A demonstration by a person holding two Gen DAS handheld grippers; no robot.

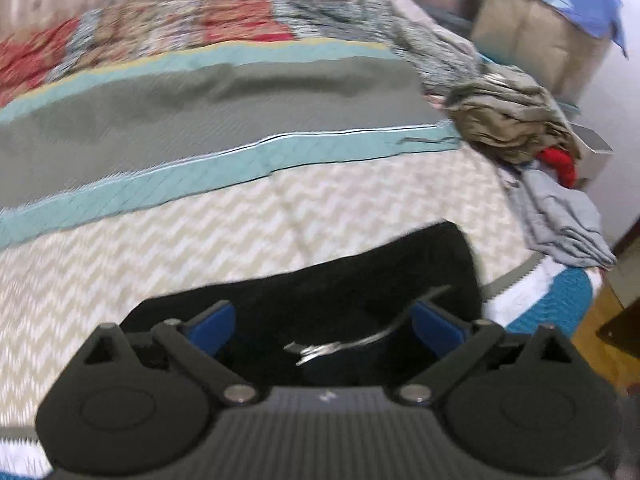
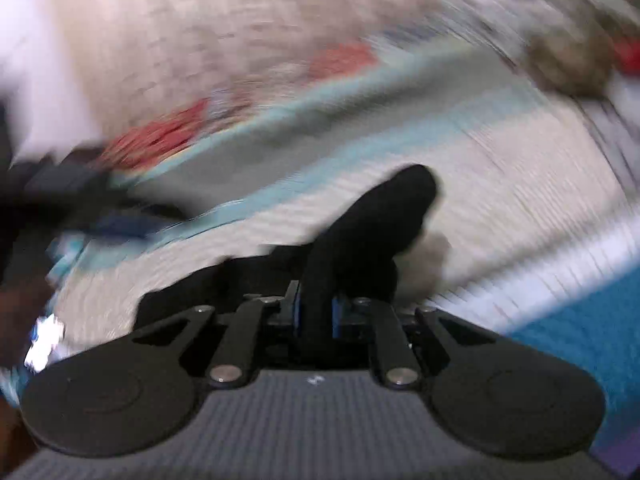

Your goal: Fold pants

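Mid-fold, by the look of it: black pants [image 1: 360,276] lying bunched on the bed's chevron-patterned quilt [image 1: 200,232], near the bed's front edge and just ahead of both cameras. Left gripper [image 1: 324,324] with blue pads spread wide, hanging over the dark cloth and pinching nothing; a bright zip or metal fitting [image 1: 320,348] showing between the pads, seemingly part of the waist. Right gripper [image 2: 314,312] brought nearly together and clamped on a raised ridge of the black pants [image 2: 372,216], the fabric standing up in a hump from the pads toward the middle of the bed. Likely next: carrying the pinched end across to lay it flat over the rest, then a fresh grab by the free left gripper at an opposite corner to square the layers; calls for keeping the cloth taut and low so as not to drag the quilt. Open room plentiful across the pale quilt toward the teal-bordered grey blanket [image 1: 240,112]. Tighter to the right in the left wrist view: an olive and red heap of clothes [image 1: 516,124] and a folded grey garment [image 1: 568,220] sitting close to the bed's corner, with the mattress edge and wooden floor [image 1: 592,320] just beyond. Right wrist view heavily blurred, so finer creases not readable
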